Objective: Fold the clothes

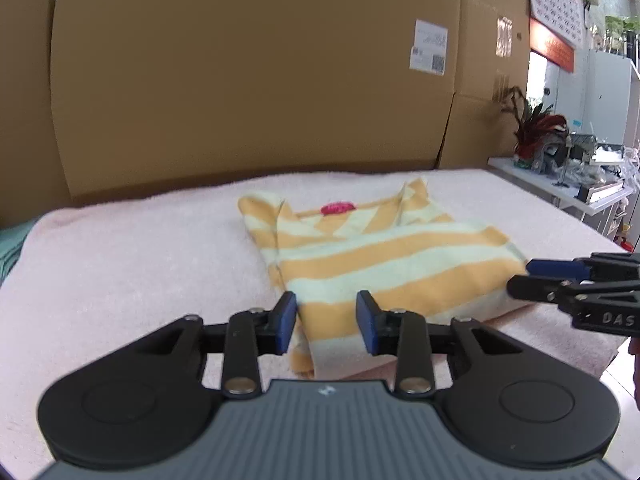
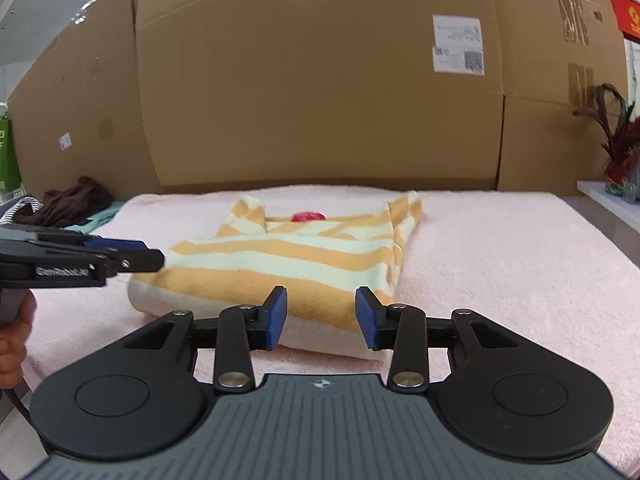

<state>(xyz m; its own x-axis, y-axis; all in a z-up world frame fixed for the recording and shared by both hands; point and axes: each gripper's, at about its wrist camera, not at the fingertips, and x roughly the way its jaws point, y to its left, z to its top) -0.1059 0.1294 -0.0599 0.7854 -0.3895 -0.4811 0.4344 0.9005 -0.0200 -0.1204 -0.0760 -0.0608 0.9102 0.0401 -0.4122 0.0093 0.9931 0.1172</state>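
Striped shirt (image 1: 384,256): orange and pale bands, pink label at the neckline, laid folded on the pink towel (image 1: 120,264) that covers the work surface.

Left gripper (image 1: 326,320): held low at the garment's near left corner. Its blue pads are seen apart, with the cloth's edge lying beneath and between them but not pinched; nothing is clamped.

Right gripper (image 2: 321,316): held at the near right edge of the garment. Its pads are likewise apart, and the folded hem is seen in the gap without being pressed.

Garment condition: both sleeves are tucked inward and the lower body is doubled up over the chest, so a compact rectangle is formed. The near left corner is slightly loose, with a small tail of fabric hanging toward the towel's front.

Surroundings: a wall of cardboard boxes (image 2: 320,80) stands behind the towel; dark clothes (image 2: 76,200) are heaped at the far left, and a white side table (image 1: 560,184) with a plant is set at the right.

Step in hand, as judged: release after a fold, the fold being laid down and let go.

Next move, as judged: the loose corner is to be squared or a final fold made, for which both near corners must be gripped evenly and lifted together.
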